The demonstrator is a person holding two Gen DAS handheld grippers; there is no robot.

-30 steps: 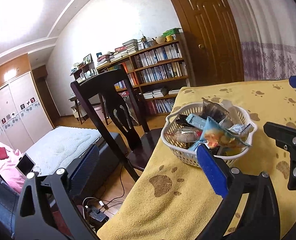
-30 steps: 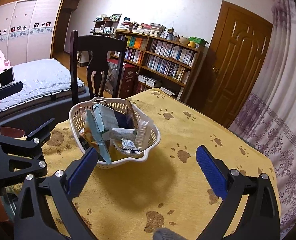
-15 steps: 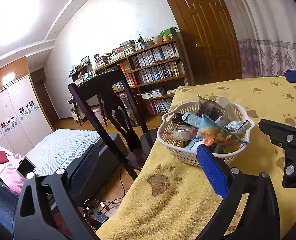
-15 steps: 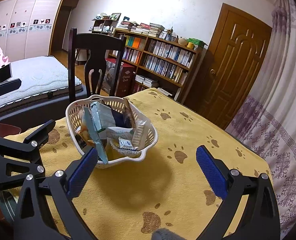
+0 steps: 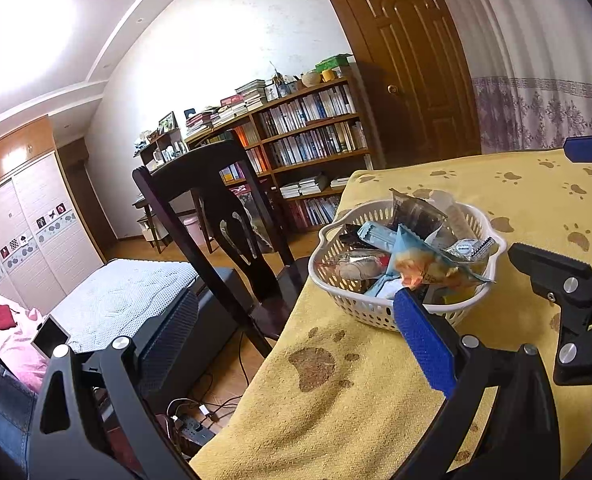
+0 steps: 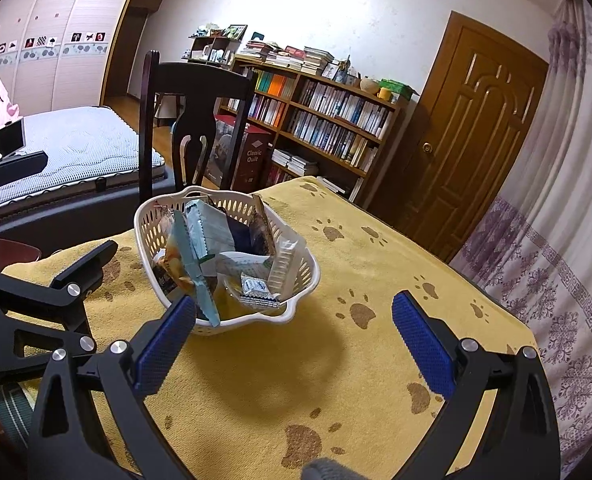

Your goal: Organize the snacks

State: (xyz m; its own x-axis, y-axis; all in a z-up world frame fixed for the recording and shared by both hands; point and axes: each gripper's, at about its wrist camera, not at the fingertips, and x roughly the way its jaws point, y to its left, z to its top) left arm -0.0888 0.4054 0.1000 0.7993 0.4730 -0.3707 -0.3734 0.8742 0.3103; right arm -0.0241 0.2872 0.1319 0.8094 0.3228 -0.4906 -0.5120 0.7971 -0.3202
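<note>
Above the yellow cloth [image 6: 376, 264], both claws released, left claw [image 5: 296, 332], right claw [image 6: 294, 332], near snack basket [image 6: 296, 300].

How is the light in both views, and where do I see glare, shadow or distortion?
Left wrist view: the ceiling lamp is blown out white, and the door bows from the fisheye. Right wrist view: even light, and the basket casts a soft shadow on the yellow cloth. The corners are dark in both.

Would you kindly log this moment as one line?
left gripper: open, empty | right gripper: open, empty | snacks: all in white basket | basket: on yellow paw-print cloth
</note>
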